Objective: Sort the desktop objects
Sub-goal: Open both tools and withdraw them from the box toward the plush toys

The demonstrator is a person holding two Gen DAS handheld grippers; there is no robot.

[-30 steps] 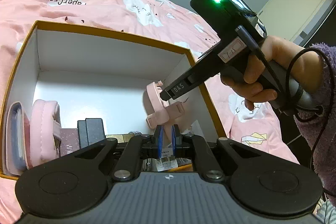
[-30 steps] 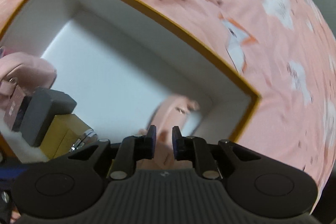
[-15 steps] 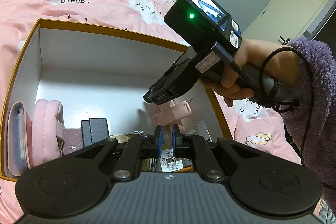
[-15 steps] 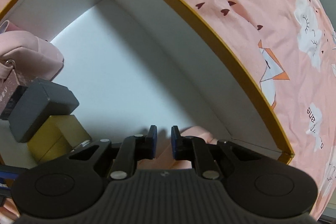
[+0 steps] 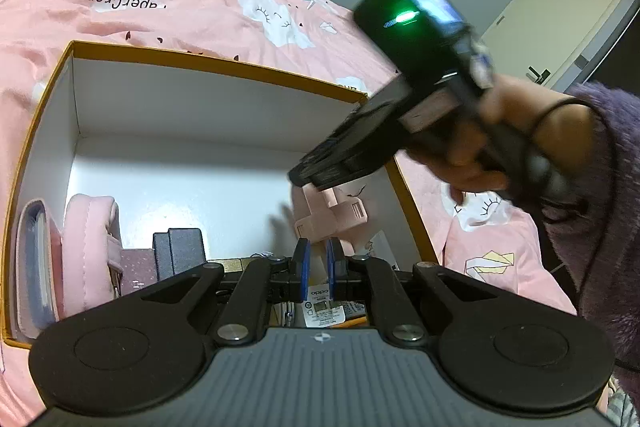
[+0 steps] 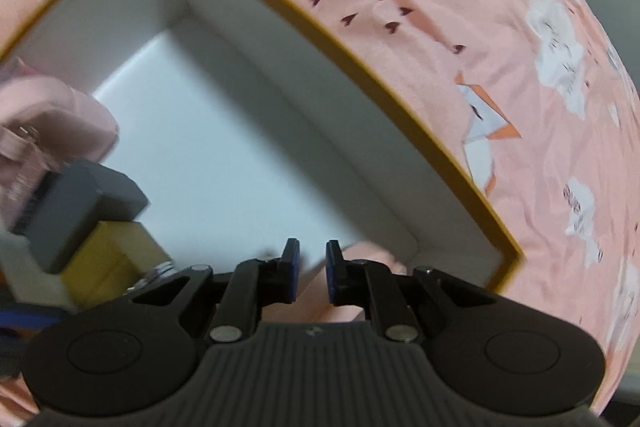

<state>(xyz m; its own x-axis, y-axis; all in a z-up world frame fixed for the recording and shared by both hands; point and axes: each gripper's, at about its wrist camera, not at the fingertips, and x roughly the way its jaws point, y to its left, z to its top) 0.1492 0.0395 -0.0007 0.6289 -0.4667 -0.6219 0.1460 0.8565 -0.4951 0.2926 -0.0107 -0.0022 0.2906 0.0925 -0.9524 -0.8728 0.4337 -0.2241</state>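
A white box with an orange rim (image 5: 208,65) (image 6: 360,55) lies on the pink bedding. A pink plastic phone stand (image 5: 332,213) sits at the box's right wall, under my right gripper (image 5: 308,179), which is blurred there. In the right wrist view my right gripper (image 6: 313,269) has its jaws a small gap apart, with the pink stand (image 6: 316,301) below them; contact is unclear. My left gripper (image 5: 318,263) hovers over the box's near edge, jaws nearly together, nothing between them.
In the box: a pink pouch (image 5: 90,243) and a clear case (image 5: 34,259) at the left, a black block (image 5: 178,251) (image 6: 76,211), a gold box (image 6: 116,259), a white labelled item (image 5: 322,307). A door (image 5: 556,15) stands at the far right.
My right gripper has swung right and up within the box, its jaws have opened slightly, and the pink stand now sits lower by the right wall. The left gripper has stayed put.
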